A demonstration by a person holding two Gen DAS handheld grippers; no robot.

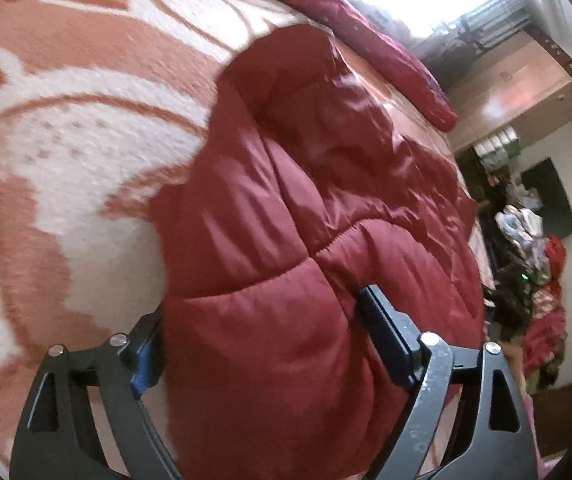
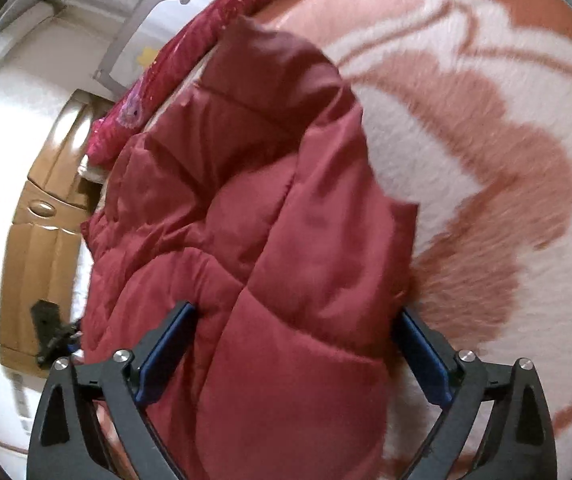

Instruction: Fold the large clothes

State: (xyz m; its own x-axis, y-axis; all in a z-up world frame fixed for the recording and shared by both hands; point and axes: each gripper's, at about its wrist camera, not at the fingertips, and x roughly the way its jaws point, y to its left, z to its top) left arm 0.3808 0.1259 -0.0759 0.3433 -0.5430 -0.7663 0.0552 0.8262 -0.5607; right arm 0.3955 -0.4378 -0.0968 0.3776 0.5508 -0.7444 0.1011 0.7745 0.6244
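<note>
On the bed's blanket (image 1: 65, 152) lies a puffy jacket (image 1: 306, 240): soft, slippery, springy. Both tongs, left (image 1: 259, 332) and right (image 2: 294, 340), spread astride its edges; pinch a quilted seam.

Puffy jacket (image 1: 286, 240) fills path ahead; blanket (image 1: 65, 140) alongside bare.

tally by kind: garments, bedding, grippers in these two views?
Puffy red jackets: 1
Orange-and-white blankets: 1
Dark red quilts at the far edge: 1
Grippers: 2, the left gripper and the right gripper, jaws wide with the jacket between them
Total: 5
</note>
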